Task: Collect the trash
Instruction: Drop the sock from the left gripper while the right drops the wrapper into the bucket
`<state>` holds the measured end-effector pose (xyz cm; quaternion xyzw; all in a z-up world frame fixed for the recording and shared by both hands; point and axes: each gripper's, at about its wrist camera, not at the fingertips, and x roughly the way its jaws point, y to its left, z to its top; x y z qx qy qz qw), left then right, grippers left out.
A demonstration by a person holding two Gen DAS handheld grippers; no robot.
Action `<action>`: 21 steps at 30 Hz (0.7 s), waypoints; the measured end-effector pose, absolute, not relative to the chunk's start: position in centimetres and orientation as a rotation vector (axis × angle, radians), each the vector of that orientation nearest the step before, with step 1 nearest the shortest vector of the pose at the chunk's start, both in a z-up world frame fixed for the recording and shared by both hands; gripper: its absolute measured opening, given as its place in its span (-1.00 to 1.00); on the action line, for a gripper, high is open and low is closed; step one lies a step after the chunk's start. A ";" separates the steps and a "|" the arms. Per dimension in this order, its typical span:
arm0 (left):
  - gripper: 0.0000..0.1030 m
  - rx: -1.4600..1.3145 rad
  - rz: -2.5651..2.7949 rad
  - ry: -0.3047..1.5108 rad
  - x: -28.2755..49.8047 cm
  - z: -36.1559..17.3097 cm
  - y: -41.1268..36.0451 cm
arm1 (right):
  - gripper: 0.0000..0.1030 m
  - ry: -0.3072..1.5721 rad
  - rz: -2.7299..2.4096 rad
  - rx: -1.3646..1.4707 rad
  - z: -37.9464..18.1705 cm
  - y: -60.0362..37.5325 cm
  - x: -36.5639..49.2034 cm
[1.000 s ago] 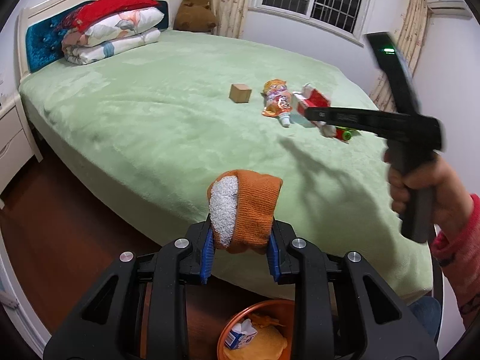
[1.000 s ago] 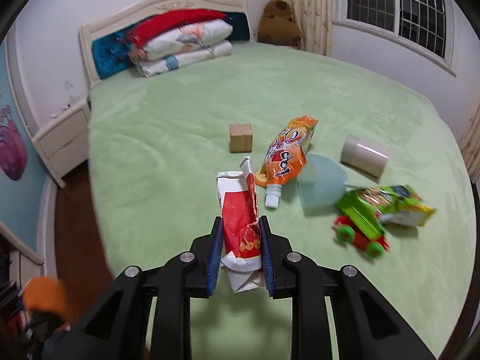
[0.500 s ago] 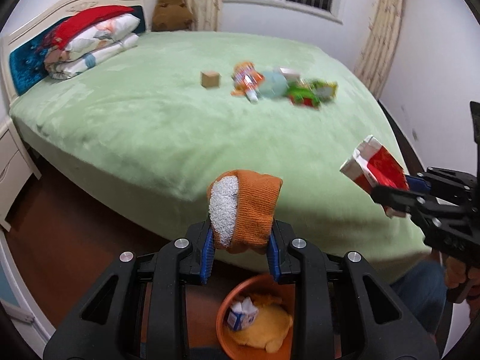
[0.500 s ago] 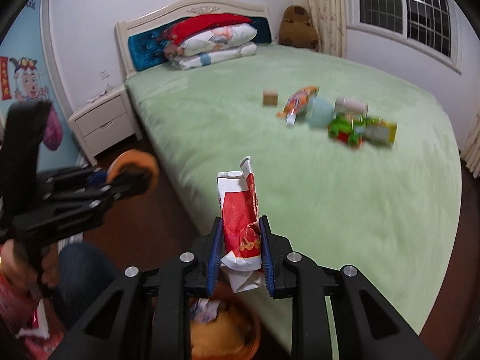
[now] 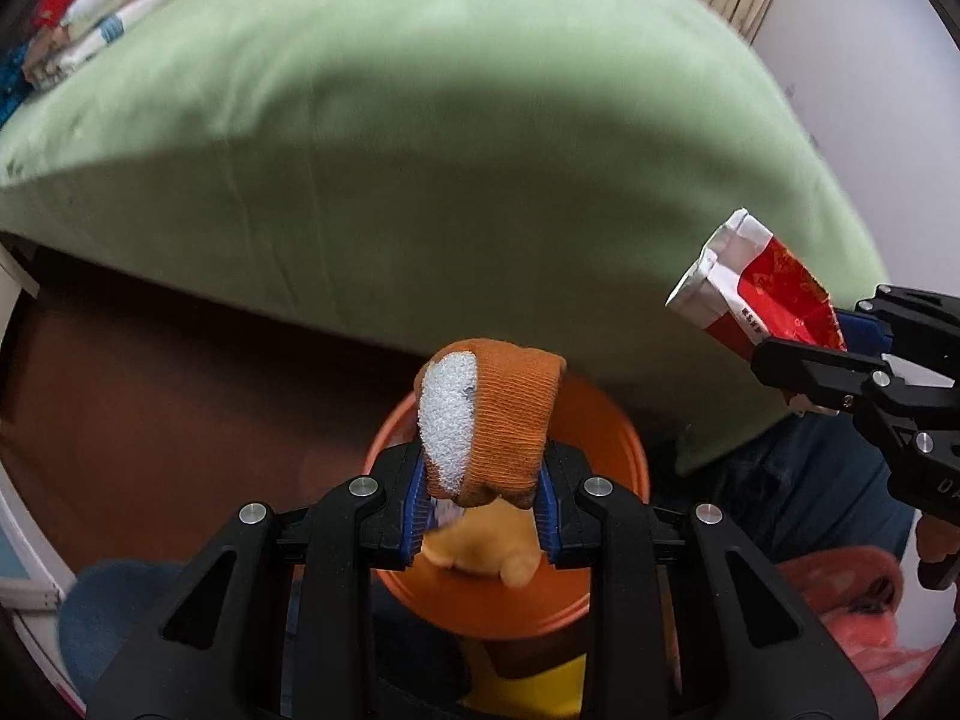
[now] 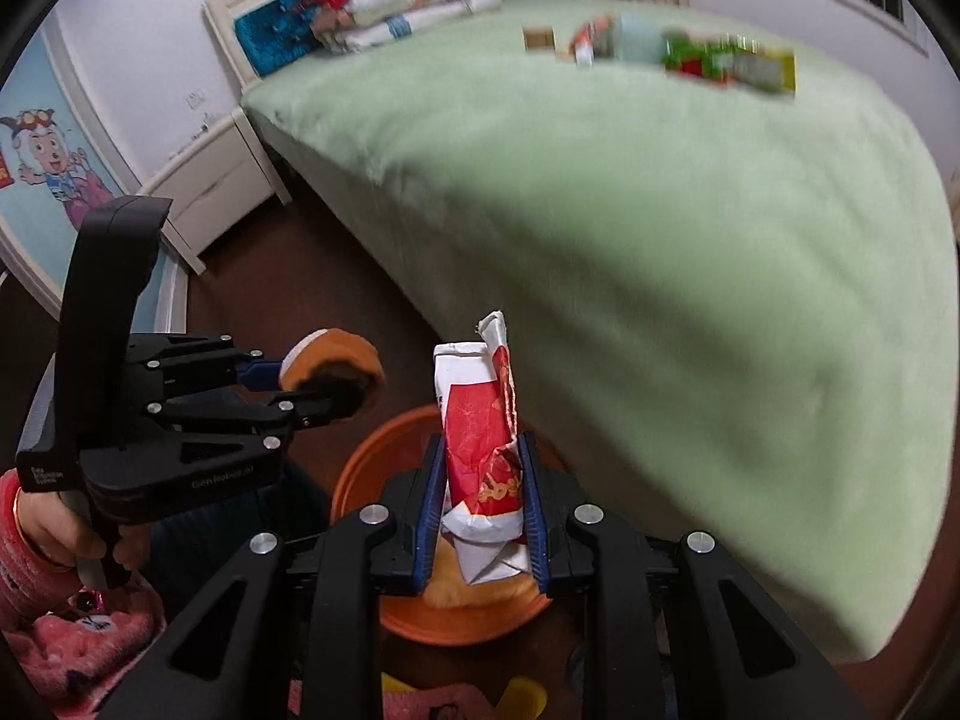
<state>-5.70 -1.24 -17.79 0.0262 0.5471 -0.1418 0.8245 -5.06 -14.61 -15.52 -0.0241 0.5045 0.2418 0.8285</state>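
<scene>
The left gripper [image 5: 483, 495] is clamped on a rolled orange-and-white sock [image 5: 486, 420], the right gripper [image 6: 480, 507] on a crumpled red-and-white paper pack [image 6: 483, 450]; both hang over the round orange bin [image 5: 618, 438] beside the green bed's [image 5: 420, 138] edge.

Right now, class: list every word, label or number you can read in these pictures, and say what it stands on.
"GenRobot.AI": on the left gripper body, faint.
Red and white carton: gold print, unreadable.
Small white label on the left gripper's handle: too small.
Wall cartoon poster: no legible words.
Wrappers on bed: blurred.
</scene>
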 end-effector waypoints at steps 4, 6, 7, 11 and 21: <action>-0.46 0.030 -0.286 1.248 -5.8 -20.5 -0.8 | -0.54 1.152 0.506 -0.043 -18.3 -14.3 -4.9; -0.46 0.020 -0.279 1.279 -5.8 -21.5 -0.7 | -0.54 1.190 0.509 -0.032 -19.5 -14.1 -4.7; -0.46 0.014 -0.276 1.301 -5.7 -22.2 -0.5 | -0.53 1.205 0.509 -0.030 -20.0 -14.0 -4.6; -0.43 0.007 -0.274 1.359 -5.6 -24.1 -0.6 | -0.41 1.244 0.503 -0.032 -21.8 -13.4 -4.5; 0.68 0.040 -0.204 1.441 -5.6 -27.1 -0.9 | 0.35 1.276 0.460 -0.010 -23.8 -13.4 -3.8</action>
